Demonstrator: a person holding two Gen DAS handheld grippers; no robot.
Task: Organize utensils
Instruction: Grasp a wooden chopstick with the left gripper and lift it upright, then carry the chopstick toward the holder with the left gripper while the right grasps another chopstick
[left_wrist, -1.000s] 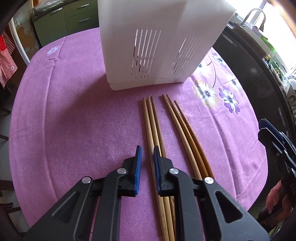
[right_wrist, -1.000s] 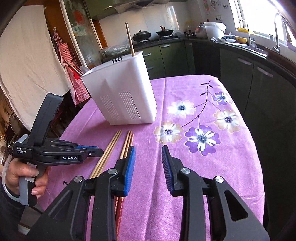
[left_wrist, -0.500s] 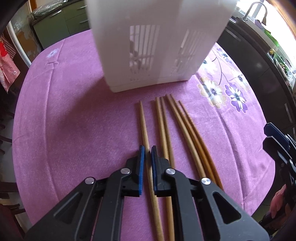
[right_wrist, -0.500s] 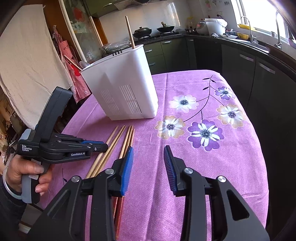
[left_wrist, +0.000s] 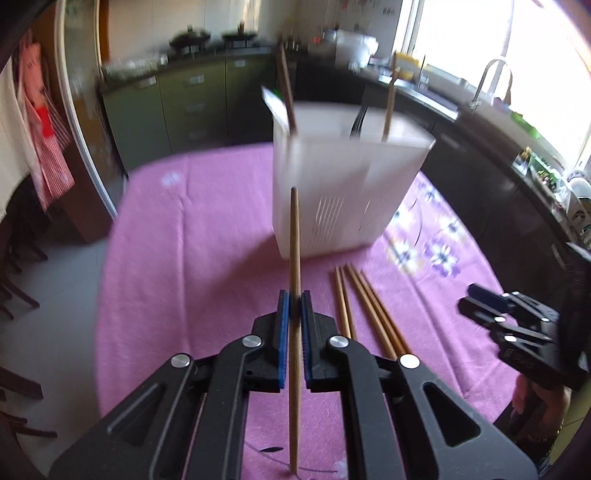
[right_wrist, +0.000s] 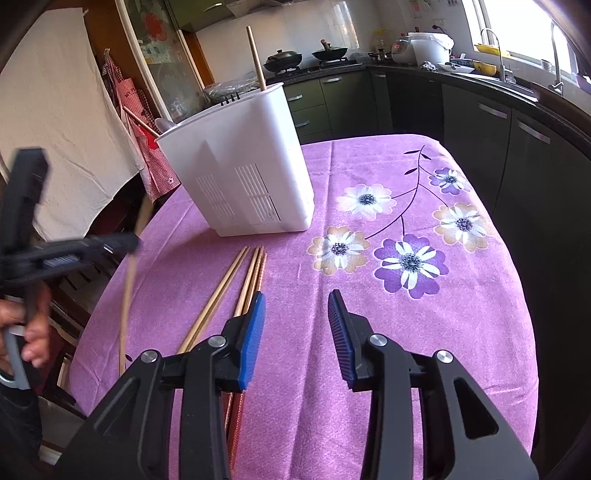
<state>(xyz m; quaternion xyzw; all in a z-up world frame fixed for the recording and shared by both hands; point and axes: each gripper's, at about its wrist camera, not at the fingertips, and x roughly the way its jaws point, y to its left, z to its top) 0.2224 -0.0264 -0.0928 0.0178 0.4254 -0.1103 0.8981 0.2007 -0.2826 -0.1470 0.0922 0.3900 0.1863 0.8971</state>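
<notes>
My left gripper (left_wrist: 294, 295) is shut on one wooden chopstick (left_wrist: 294, 240), held off the table and pointing toward the white slotted utensil holder (left_wrist: 347, 184). Several more chopsticks (left_wrist: 354, 302) lie side by side on the purple cloth, right of the held one. In the right wrist view the left gripper (right_wrist: 125, 242) appears blurred at the left with its chopstick (right_wrist: 129, 288) hanging through it. My right gripper (right_wrist: 295, 299) hovers open over the cloth, nothing between its pads, just right of the lying chopsticks (right_wrist: 240, 288). The holder (right_wrist: 240, 166) stands behind them.
Chopsticks (right_wrist: 255, 55), fork tines and a spoon stand in the holder. The flowered tablecloth (right_wrist: 406, 332) covers a round table; its edge drops off at left and right. Dark kitchen cabinets (right_wrist: 480, 129) run behind and to the right. A chair (left_wrist: 14, 288) stands left.
My left gripper closed on the leftmost chopstick and lifted it off the cloth, tilting up so the holder's rim shows. The right gripper stayed put and its jaws widened slightly.
</notes>
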